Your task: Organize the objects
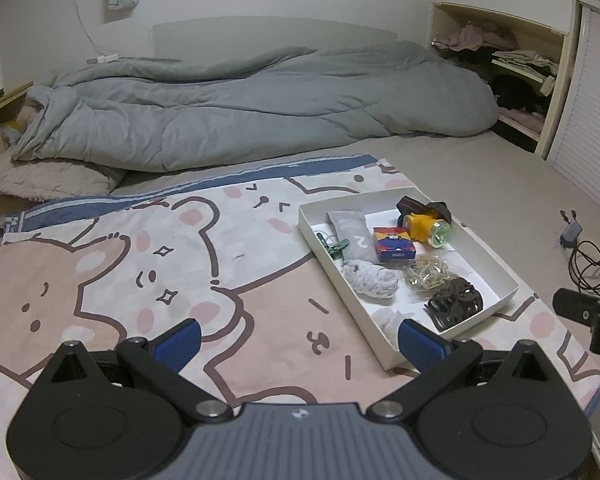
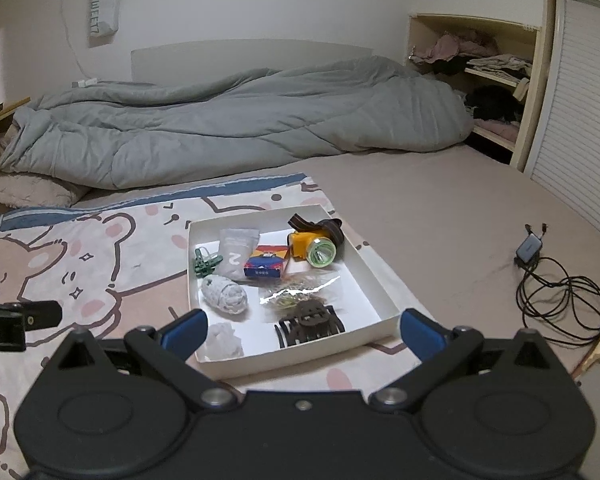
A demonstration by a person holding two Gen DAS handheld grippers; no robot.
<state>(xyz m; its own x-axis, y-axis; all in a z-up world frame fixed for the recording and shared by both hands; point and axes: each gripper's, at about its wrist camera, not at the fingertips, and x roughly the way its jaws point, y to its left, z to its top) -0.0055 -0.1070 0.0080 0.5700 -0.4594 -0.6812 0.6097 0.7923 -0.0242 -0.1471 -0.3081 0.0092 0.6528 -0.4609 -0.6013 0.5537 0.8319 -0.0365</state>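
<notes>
Left fingers [image 1: 188,338] spread wide, empty, right fingers [image 2: 188,330] likewise

My left gripper [image 1: 298,340] has a black linkage body, silver pivot screws, blue ribbed fingertips [image 1: 182,338] and a grey ridged centre plate with a small white logo. My right gripper [image 2: 302,332] matches it, though its centre plate is black.

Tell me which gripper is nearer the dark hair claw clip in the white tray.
Right. The right gripper is open, straddling the tray's near edge straight before the hair claw clip. The left gripper is open over the bear blanket, off to the clip's left.
</notes>
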